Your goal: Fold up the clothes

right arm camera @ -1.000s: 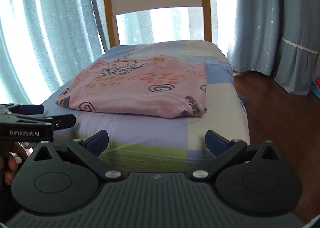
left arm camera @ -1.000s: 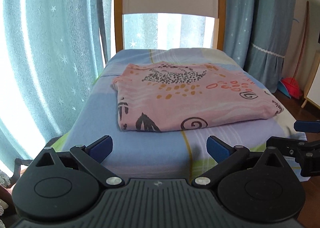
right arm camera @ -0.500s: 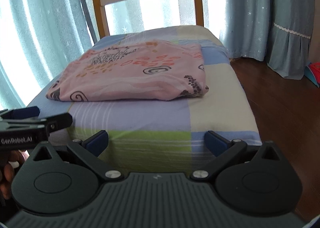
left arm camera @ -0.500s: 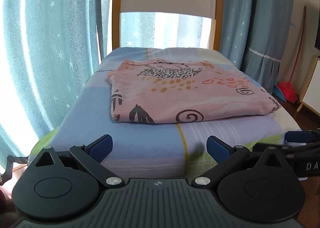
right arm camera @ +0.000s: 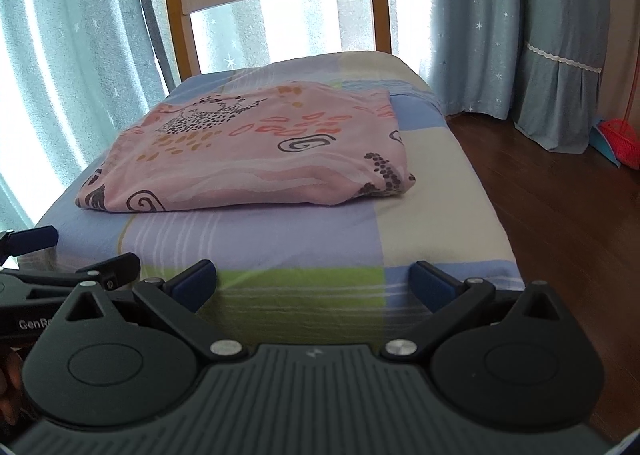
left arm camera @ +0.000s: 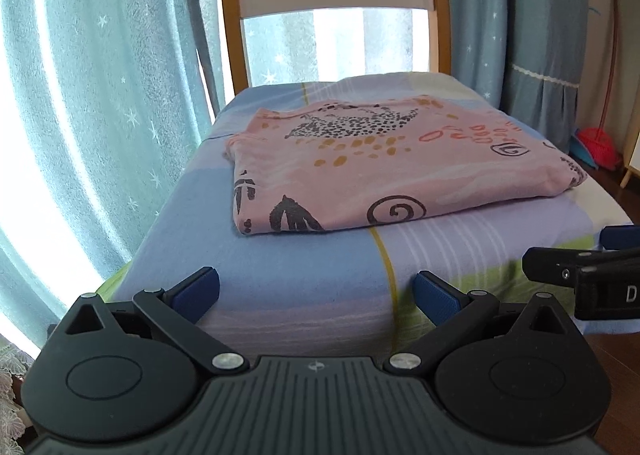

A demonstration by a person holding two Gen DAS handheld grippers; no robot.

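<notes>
A home bedroom (bed [left arm camera: 280, 275], star-print curtains [left arm camera: 100, 95], wood floor [right arm camera: 560, 215]).

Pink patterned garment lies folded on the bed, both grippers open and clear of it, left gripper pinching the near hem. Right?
Not quite. The left gripper pinches nothing: the left wrist view shows its jaws apart over bare bedsheet, short of the pink garment. The rest holds; the right gripper is open too.

White lettering "GenR", cut off by the camera housing, stands on the black body of the left gripper [right arm camera: 68, 255] in the right wrist view. A single white "D" shows on the right gripper [left arm camera: 592, 255] at the frame edge.
</notes>
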